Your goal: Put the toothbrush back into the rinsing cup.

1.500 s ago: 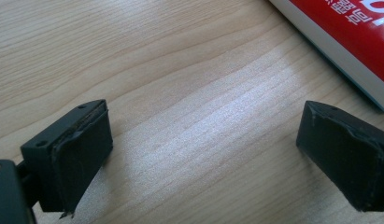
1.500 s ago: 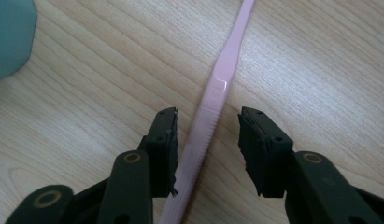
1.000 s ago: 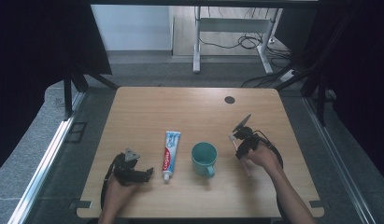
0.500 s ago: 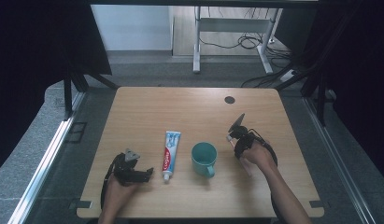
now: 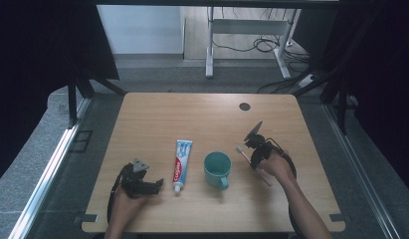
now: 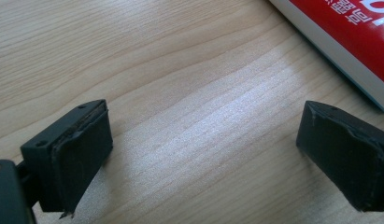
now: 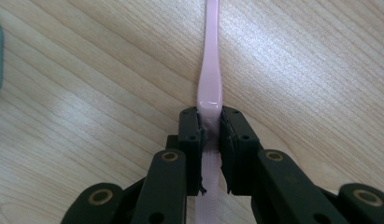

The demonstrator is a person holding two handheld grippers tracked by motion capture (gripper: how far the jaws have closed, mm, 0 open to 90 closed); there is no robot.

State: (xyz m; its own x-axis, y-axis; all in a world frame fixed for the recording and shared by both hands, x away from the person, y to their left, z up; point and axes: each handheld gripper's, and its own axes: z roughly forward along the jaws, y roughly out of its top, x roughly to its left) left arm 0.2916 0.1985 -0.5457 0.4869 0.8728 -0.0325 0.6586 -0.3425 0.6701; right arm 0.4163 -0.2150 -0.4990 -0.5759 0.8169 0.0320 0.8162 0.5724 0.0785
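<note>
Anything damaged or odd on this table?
Only gripper wear: the black rubber pads on the left gripper's open fingers look frayed, peeling at the edges. The pink plastic toothbrush, teal ceramic mug and white-and-red toothpaste tube look intact.

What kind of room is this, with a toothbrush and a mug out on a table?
Probably a lab or recording workspace, not a bathroom. The bare wooden table stands between dark curtains, loose cables lie on the floor behind, and hand-held tools work a toothbrush beside a toothpaste tube and mug.
</note>
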